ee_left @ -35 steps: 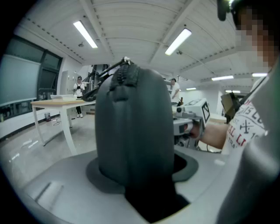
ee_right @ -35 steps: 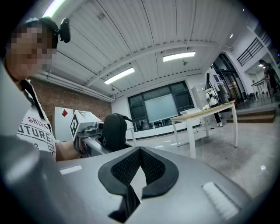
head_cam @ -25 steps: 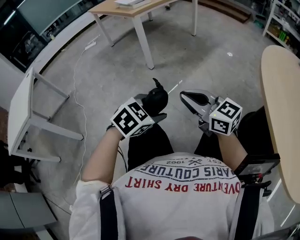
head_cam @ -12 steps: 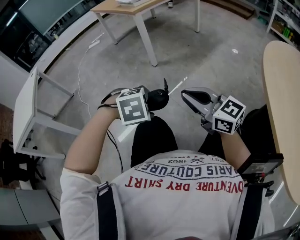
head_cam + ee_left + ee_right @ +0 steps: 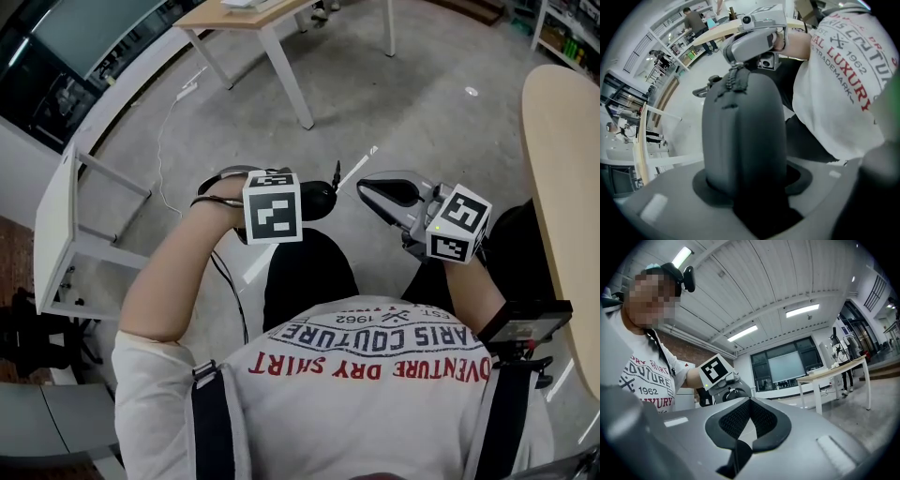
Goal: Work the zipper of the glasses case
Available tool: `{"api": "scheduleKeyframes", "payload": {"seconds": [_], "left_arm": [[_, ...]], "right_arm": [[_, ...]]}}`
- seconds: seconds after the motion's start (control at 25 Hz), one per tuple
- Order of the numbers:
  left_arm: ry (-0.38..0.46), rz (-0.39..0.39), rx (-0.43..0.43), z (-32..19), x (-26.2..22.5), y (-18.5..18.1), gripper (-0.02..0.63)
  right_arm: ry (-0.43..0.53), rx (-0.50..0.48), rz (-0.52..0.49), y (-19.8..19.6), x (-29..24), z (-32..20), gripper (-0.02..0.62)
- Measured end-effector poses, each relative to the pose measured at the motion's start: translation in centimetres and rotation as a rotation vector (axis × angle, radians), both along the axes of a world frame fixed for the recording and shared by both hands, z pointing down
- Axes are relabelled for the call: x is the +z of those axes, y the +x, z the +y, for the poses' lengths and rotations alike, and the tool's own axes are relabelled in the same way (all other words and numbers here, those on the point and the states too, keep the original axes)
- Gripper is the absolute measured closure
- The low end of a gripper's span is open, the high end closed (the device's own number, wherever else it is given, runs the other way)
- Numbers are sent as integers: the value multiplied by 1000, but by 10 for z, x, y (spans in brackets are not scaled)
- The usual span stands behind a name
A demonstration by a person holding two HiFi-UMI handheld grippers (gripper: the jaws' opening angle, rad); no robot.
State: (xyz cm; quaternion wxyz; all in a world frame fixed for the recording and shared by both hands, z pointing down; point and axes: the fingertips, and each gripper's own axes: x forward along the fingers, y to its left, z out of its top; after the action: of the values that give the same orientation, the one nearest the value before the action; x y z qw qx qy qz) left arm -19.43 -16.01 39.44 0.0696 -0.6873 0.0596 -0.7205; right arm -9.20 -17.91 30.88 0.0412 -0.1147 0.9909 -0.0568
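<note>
A black glasses case (image 5: 319, 199) is clamped in my left gripper (image 5: 302, 202) above the person's lap. In the left gripper view the case (image 5: 743, 136) stands up between the jaws, filling the middle, with its zipper (image 5: 733, 79) running over the top end. My right gripper (image 5: 367, 190) hovers just right of the case, jaws together and holding nothing. From the left gripper view, the right gripper (image 5: 752, 40) sits right at the zipper end of the case. In the right gripper view the pads (image 5: 765, 420) meet at their tips with nothing between them.
A curved light wooden tabletop (image 5: 562, 169) runs along the right. A white table (image 5: 56, 225) stands at the left and a wood-topped table (image 5: 253, 14) at the back. A cable (image 5: 164, 141) lies on the grey floor. People stand far off in the left gripper view.
The left arm has swung outward and turned, so its marker cube now faces up, and the case's zipper end has turned toward the right gripper. The right gripper has barely moved.
</note>
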Motion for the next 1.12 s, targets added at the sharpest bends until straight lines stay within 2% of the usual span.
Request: {"api": "scheduleKeyframes", "payload": {"seconds": [0.28,0.32,0.36,0.48,0.56,0.68,0.8,1.0,1.12], "left_arm": [[-17,-32,20,3,-2,4,356],[-26,-34,24,5,-3,5,356],[-35,-36,27,7,-3,6,356],[-67,-37,31,11,-5,11,356],[-96,-30,30,15,-6,15,356],[-139,-23,41,22,-7,22,356],[-138,-41,76,23,-8,26,356],[-50,-105,146,14,-16,27,356],[26,-134,200,8,-19,28,356]], "right_arm": [[98,-88,-49,-3,-13,25,594],[136,-87,-49,-3,-16,28,556],[191,-81,-40,-2,-18,31,522],[453,-32,78,0,-17,36,512],[549,-13,177,0,-10,36,512],[572,-27,218,-2,-9,39,504],[572,-64,209,-4,-13,44,500],[539,-131,194,-7,-15,49,502],[488,-160,126,-5,-20,52,505]]}}
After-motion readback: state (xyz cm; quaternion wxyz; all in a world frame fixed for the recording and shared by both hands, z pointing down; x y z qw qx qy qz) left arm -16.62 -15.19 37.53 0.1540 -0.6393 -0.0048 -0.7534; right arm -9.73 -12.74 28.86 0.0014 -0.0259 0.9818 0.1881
